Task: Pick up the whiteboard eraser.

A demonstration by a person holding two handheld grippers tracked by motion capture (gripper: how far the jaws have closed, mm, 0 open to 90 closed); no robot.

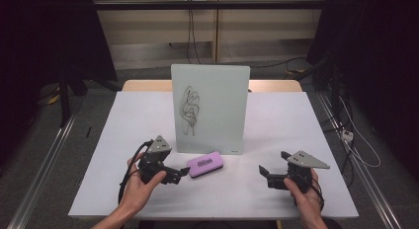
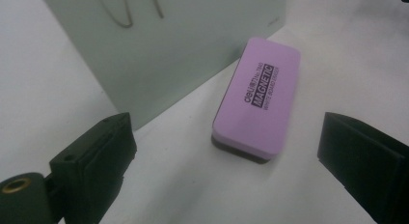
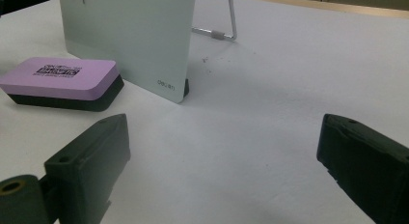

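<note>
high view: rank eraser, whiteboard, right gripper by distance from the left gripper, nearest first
1. Purple eraser: just off the left gripper's tips, to its right.
2. Whiteboard: upright behind the eraser, mid-table.
3. Right gripper: across the table, near the front right.

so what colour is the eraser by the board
The eraser is purple on top with a black underside, clearest in the left gripper view.

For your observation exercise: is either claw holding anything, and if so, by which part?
Nothing is held. The left claw is open just short of the purple eraser; the right claw is open over bare table.
</note>
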